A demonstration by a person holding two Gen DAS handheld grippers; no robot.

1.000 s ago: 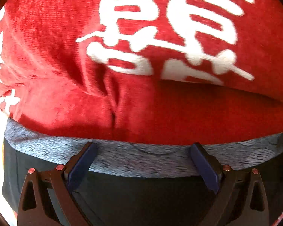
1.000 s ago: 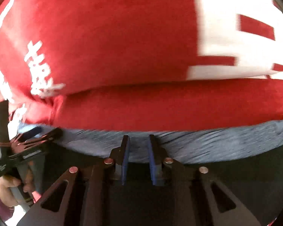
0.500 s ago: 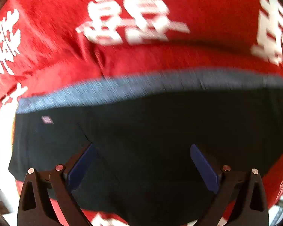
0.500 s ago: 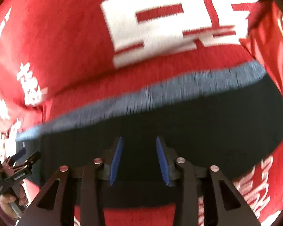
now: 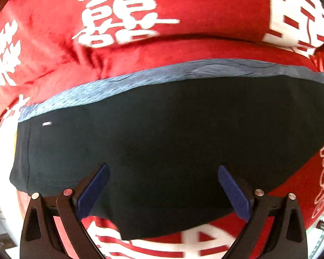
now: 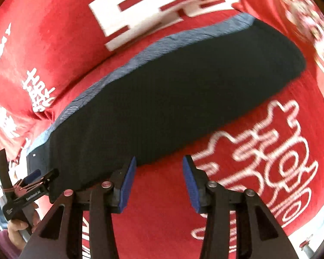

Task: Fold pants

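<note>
Lying flat on a red cloth (image 5: pixel 183 49) printed with white characters, the dark pants (image 5: pixel 172 140) are folded into a compact block, with a grey-blue waistband (image 5: pixel 183 73) running along their far edge. Whatever carries the cloth is hidden beneath it, so the edges of that surface cannot be told.

At the left, the left tool (image 5: pixel 162 192) hangs over the near part of the pants with its blue pads (image 5: pixel 92 192) spread wide and nothing between them; the fabric lies below, not pinched. From the right wrist camera this same tool (image 6: pixel 35 180) shows at the left end of the pants, held in a person's hand (image 6: pixel 17 231) with a purple sleeve.

Further right, the right tool (image 6: pixel 159 183) hovers just off the near edge of the pants, over bare red cloth. Its jaws have just been opening and now stand partly apart, gripping nothing. The left pad (image 6: pixel 127 185) sits close to the dark fabric's edge; whether it touches cannot be told.
</note>
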